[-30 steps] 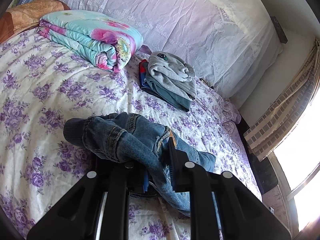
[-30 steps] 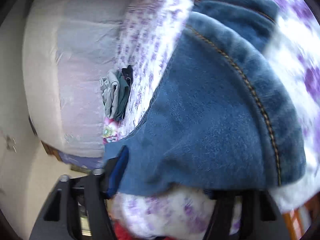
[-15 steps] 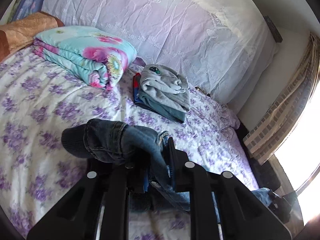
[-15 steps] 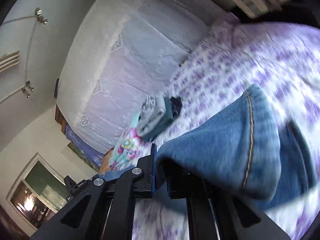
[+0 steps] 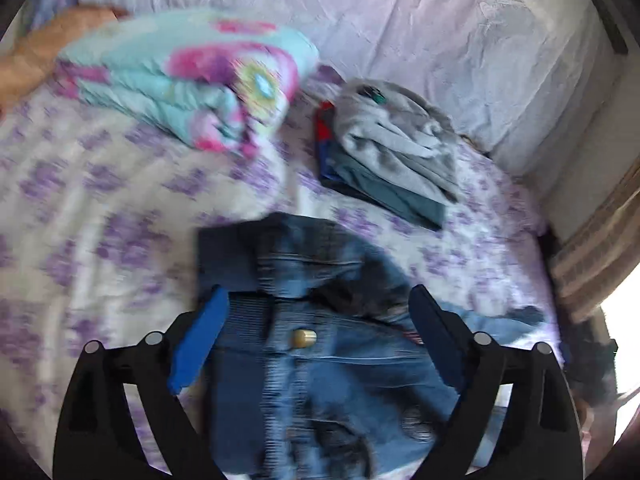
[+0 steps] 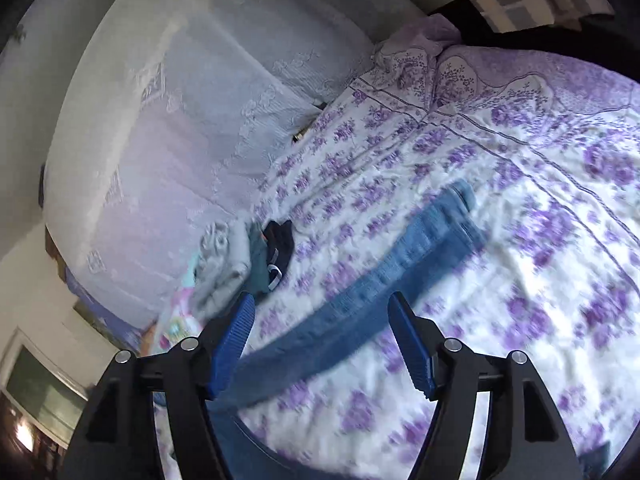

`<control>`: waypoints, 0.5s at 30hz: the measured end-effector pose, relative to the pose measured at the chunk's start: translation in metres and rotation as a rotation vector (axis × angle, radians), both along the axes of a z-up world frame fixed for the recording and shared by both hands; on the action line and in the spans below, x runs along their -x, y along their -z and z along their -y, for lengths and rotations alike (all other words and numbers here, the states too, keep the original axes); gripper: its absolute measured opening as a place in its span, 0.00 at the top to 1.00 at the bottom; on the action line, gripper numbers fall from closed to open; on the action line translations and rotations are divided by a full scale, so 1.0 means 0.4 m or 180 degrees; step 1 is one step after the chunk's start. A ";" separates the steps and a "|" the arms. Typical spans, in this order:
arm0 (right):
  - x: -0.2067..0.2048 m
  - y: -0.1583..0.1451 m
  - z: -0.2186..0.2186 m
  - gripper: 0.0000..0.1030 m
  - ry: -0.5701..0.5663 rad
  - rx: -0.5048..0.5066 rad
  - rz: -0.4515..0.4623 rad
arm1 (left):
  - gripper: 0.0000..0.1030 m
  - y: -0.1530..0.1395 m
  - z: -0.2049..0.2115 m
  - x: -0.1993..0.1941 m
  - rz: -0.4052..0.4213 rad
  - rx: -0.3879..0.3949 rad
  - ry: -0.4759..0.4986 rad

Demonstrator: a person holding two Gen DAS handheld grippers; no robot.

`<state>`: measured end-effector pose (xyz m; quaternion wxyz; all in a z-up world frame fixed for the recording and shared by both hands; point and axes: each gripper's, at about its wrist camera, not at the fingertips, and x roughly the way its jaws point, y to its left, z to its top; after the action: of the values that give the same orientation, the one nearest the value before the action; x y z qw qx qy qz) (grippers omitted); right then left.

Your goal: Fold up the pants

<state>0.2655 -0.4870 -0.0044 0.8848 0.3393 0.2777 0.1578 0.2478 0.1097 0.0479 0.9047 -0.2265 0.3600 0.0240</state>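
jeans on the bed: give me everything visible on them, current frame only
The blue denim jeans lie on the purple-floral bedsheet, waist end between the pads of the opening left claw, pads clear of the cloth. A brass button and a dark ribbed waistband show; fabric is bunched and motion-blurred. One leg stretches flat across the sheet, running between the pads of the opening right claw, untouched.
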 end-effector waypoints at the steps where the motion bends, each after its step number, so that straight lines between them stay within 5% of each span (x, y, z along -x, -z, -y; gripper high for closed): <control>1: 0.021 0.015 0.000 0.32 -0.0023 0.0007 -0.0017 | 0.14 -0.005 -0.002 0.018 0.0028 -0.0144 -0.0029; 6: 0.063 0.084 -0.069 0.26 -0.0312 0.0002 -0.0173 | 0.14 0.014 -0.031 0.093 0.0078 -0.0230 -0.0101; 11: -0.003 0.105 -0.212 0.19 -0.0723 0.0286 -0.0259 | 0.14 0.080 -0.046 0.135 -0.0030 -0.0082 -0.0125; 15: -0.097 0.123 -0.230 0.18 -0.0542 0.0221 -0.0318 | 0.14 0.149 -0.057 0.148 -0.0189 0.0086 -0.0138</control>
<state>0.3044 -0.3949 -0.0537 0.8645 0.2911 0.3546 0.2055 0.1887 0.1324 -0.0115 0.8898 -0.2456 0.3820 0.0455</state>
